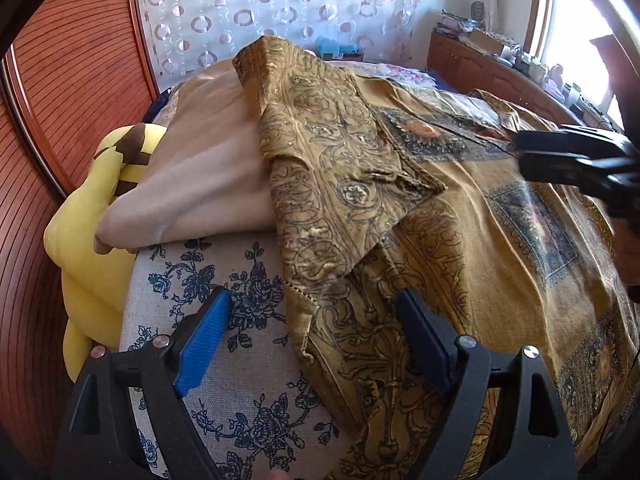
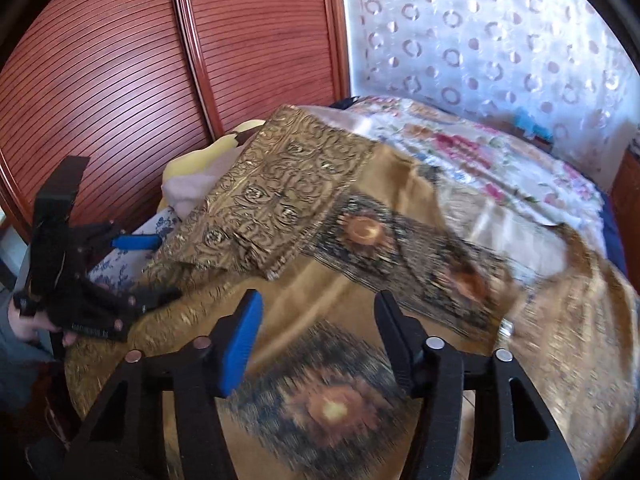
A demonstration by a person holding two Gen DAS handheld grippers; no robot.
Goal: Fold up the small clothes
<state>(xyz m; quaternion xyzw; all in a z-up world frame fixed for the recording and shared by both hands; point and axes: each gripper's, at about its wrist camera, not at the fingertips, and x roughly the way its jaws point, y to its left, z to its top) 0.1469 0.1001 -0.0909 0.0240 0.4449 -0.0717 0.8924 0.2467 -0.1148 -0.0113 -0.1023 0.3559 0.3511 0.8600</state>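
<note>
- Bed (image 2: 500, 160) with floral cover; reddish slatted wardrobe doors (image 2: 120, 60) behind.
- Mustard patterned garment (image 1: 460, 208) lies spread on bed, one flap folded over.
- Left gripper (image 1: 316, 312) fingers released, straddling garment's edge; right gripper (image 2: 316, 320) fingers parted, nothing gripped.

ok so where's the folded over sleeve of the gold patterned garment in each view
Left wrist view: the folded sleeve runs from top centre down to mid-frame, above and between the left gripper fingers, lying partly on the beige blanket.
Right wrist view: the sleeve sits left of centre, above the right gripper.
Shared landmark: the yellow plush toy, at far left there, peeks out behind the sleeve here.
</note>
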